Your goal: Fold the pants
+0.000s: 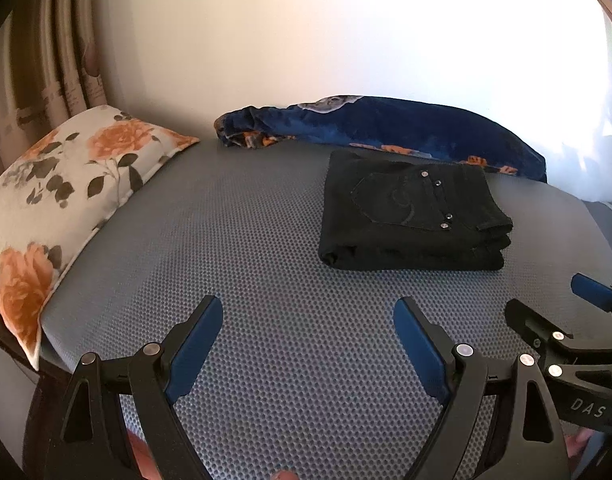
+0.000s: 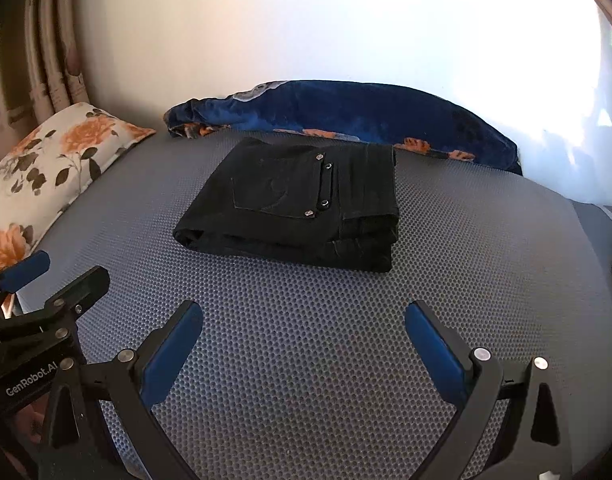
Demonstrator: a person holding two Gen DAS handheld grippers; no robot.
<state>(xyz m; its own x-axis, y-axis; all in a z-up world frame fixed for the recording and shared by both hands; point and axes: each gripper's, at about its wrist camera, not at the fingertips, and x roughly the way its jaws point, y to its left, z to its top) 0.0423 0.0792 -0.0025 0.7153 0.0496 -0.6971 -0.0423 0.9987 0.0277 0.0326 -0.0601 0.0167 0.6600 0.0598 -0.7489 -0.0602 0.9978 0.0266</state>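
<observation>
Black pants (image 2: 293, 204) lie folded in a neat stack on the grey dotted mat (image 2: 306, 360), back pocket with metal rivets on top, just in front of a blue blanket (image 2: 346, 116) and right of a floral pillow (image 1: 65, 184). Left gripper (image 1: 308, 320) and right gripper (image 2: 303, 324) both hang over bare mat short of the pants, jaws spread wide, nothing between them. Readable print: "DAS" on the right gripper's body in the left view, "GenRobot.AI" on the left gripper's body in the right view.
</observation>
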